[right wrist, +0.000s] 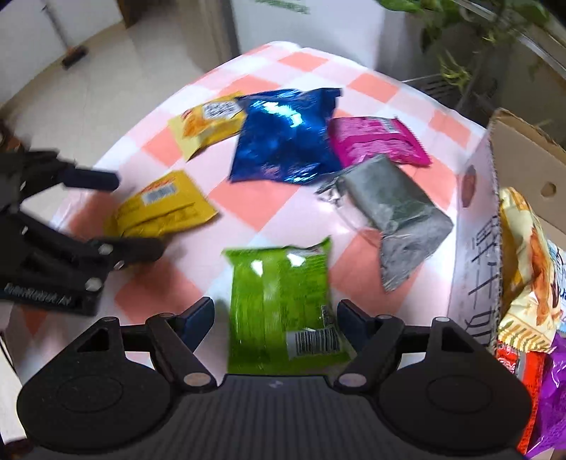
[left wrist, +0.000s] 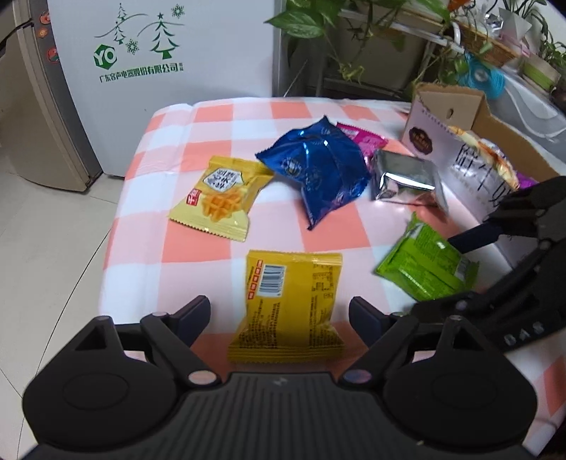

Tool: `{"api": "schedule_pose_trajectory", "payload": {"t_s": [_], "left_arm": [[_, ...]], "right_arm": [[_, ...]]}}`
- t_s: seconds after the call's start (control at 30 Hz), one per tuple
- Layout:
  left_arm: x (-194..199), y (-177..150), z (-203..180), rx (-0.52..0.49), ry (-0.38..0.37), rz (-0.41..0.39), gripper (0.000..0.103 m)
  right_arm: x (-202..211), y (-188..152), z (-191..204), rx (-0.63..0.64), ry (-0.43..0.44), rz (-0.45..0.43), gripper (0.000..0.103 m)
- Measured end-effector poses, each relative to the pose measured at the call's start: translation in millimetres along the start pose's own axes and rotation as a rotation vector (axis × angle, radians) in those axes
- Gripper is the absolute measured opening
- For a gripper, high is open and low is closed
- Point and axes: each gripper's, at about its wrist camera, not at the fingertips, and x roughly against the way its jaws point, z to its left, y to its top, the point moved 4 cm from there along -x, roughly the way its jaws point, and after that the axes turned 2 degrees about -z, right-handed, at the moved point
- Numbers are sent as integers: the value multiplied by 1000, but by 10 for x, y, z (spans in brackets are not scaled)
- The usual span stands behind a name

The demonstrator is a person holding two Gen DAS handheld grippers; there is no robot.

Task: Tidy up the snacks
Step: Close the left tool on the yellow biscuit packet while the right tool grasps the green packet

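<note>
Several snack packets lie on a pink-and-white checked table (left wrist: 198,226). My left gripper (left wrist: 279,311) is open, its jaws on either side of a yellow packet (left wrist: 288,304) lying barcode up. My right gripper (right wrist: 276,313) is open around a green packet (right wrist: 283,304), which also shows in the left wrist view (left wrist: 424,265). Further back lie a waffle packet (left wrist: 221,196), a blue foil bag (left wrist: 318,170), a silver packet (left wrist: 406,177) and a magenta packet (right wrist: 378,139). A cardboard box (right wrist: 474,254) at the right holds several snacks (right wrist: 527,269).
A white refrigerator (left wrist: 159,88) stands behind the table's far left corner. Potted plants (left wrist: 336,32) on a rack (left wrist: 424,46) stand behind the table. Tiled floor (left wrist: 53,247) lies to the left of the table edge.
</note>
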Motion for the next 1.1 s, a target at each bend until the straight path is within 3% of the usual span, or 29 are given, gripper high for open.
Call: {"api": "schedule_pose_trajectory", "payload": {"t_s": [0.2, 0.37, 0.6, 0.87, 1.0, 1.1], "left_arm": [[-144, -5, 7, -3, 6, 20, 88], [-218, -26, -14, -36, 20, 8, 103], [-227, -21, -14, -37, 19, 9, 103], [-226, -24, -23, -28, 27, 10, 103], [-220, -20, -26, -25, 30, 14, 102], [-197, -10, -52, -30, 15, 10, 93]], "right_arm": [[-7, 20, -5, -2, -39, -17, 82], [-50, 20, 23, 27, -76, -29, 86], [-71, 24, -16, 10, -87, -31, 92], [-72, 26, -19, 8, -85, -34, 92], [-49, 20, 0, 21, -78, -43, 87], [-16, 17, 2, 26, -71, -56, 78]]}}
